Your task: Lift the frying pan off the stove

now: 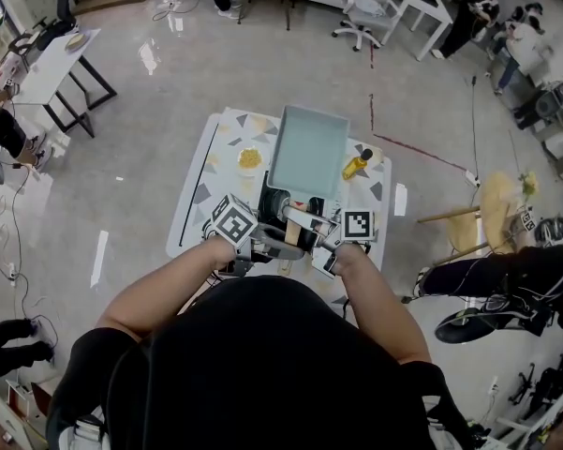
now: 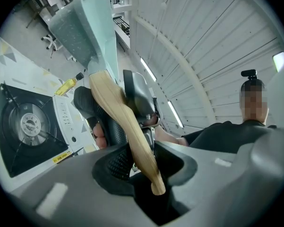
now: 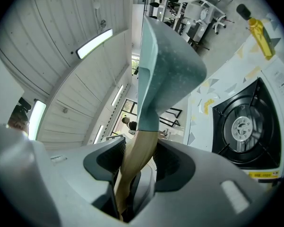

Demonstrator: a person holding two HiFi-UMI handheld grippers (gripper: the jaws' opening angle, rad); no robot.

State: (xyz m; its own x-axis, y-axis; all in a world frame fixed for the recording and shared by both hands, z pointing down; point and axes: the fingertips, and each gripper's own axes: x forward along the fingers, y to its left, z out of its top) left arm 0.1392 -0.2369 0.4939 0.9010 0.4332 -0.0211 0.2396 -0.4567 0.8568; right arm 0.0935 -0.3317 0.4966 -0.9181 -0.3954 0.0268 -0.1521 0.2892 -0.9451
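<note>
The pale teal rectangular frying pan hangs in the air above the gas stove, clear of the burner. Its wooden handle points back toward me. My left gripper is shut on the handle near its end. My right gripper clamps the same handle from the other side, pads pressed on the wood. In the head view both grippers, left and right, meet under the pan's near end, which hides most of the stove.
A yellow oil bottle lies on the white patterned table right of the pan. A small plate of yellow food sits to the pan's left. Desks, chairs and people stand around the room.
</note>
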